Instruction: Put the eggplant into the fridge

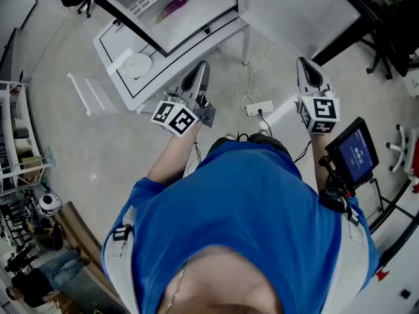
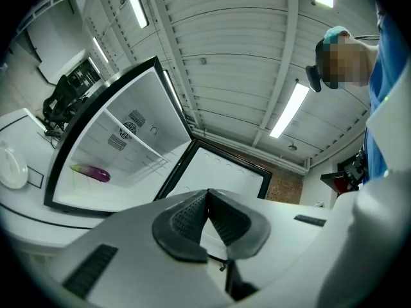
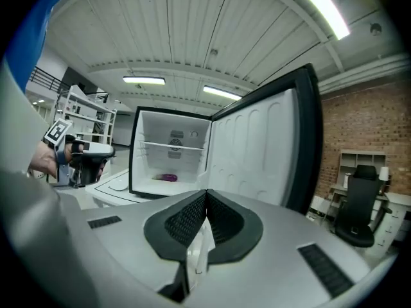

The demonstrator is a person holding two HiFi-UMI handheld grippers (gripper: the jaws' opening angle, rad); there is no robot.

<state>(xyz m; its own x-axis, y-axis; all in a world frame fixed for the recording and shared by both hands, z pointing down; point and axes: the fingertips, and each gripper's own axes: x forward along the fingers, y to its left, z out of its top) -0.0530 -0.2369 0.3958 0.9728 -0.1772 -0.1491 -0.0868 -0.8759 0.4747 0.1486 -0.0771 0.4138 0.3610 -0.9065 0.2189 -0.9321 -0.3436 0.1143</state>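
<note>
Eggplant [image 1: 171,7] inside fridge [image 1: 203,15], lying on its floor, far left. Door [image 3: 257,153] open at right. Left gripper [image 2: 207,196] and right gripper [image 3: 206,196] pressed together, pinching nothing, well apart from fridge. Placement seemingly done; next probably pushing door shut.

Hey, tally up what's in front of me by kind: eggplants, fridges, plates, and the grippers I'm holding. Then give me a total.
eggplant: 1
fridge: 1
white plate: 1
grippers: 2, the left gripper and the right gripper
Total: 5
</note>
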